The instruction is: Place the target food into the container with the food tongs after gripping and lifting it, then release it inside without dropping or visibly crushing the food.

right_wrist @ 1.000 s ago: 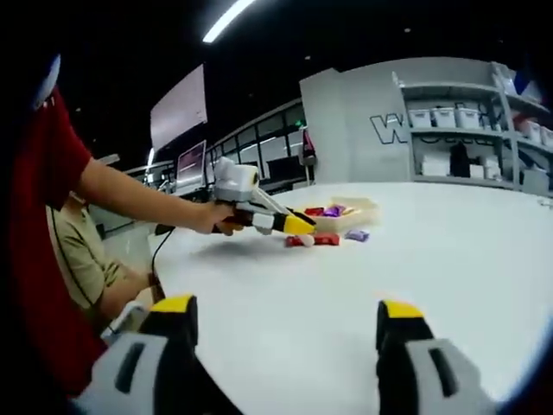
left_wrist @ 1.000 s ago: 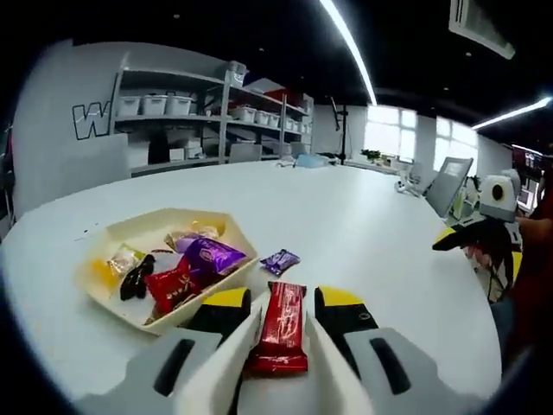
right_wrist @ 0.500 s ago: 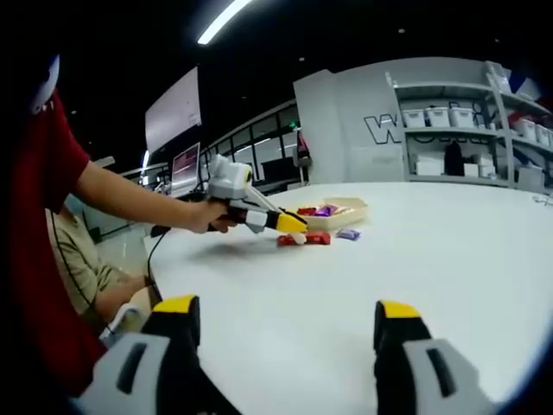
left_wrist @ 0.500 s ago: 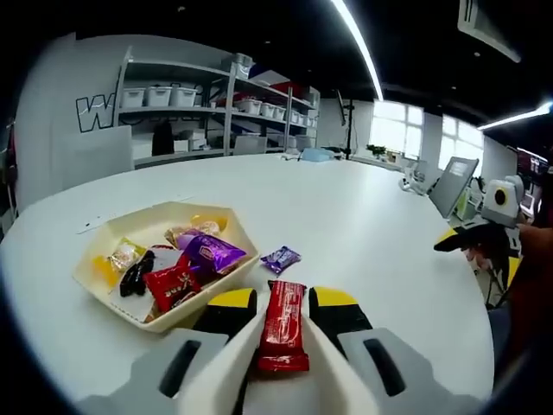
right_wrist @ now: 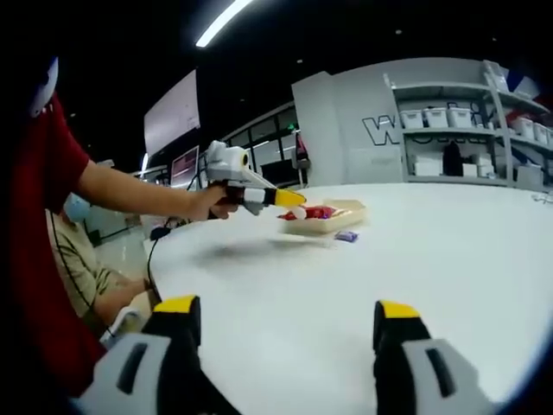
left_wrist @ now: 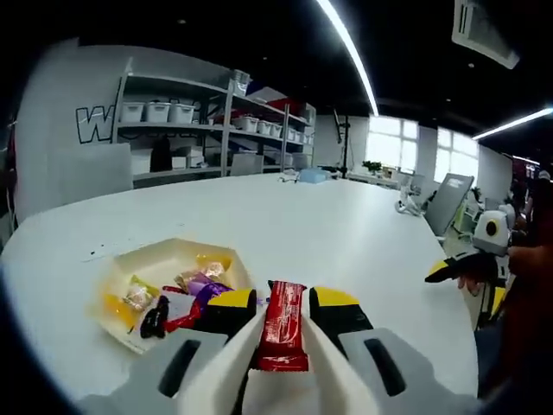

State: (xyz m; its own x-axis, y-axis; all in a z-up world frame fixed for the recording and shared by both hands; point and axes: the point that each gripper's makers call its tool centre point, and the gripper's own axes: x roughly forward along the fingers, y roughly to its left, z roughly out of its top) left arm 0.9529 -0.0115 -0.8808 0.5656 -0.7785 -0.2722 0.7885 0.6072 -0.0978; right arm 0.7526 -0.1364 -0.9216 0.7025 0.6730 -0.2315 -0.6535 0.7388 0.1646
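In the left gripper view my left gripper (left_wrist: 282,304) is shut on a red snack bar (left_wrist: 282,326), which lies flat between the white tong blades. It hangs above the table, just right of the cream container (left_wrist: 162,264), where several wrapped snacks lie. In the right gripper view the left gripper (right_wrist: 289,198) shows lifted in the air with the red snack bar (right_wrist: 292,213) under its tip, near the cream container (right_wrist: 332,223). My right gripper (right_wrist: 289,318) stands open and empty over the white table (right_wrist: 346,277).
A small purple wrapped candy (right_wrist: 346,235) lies on the table beside the container. A person's arm (right_wrist: 130,194) in a red sleeve holds the left gripper. Shelves with bins (left_wrist: 186,117) stand behind the table, and a monitor (left_wrist: 449,190) at its far right.
The left gripper has risen from the table with the red snack bar in it. The container now sits lower and nearer below it. The right gripper has stayed put.
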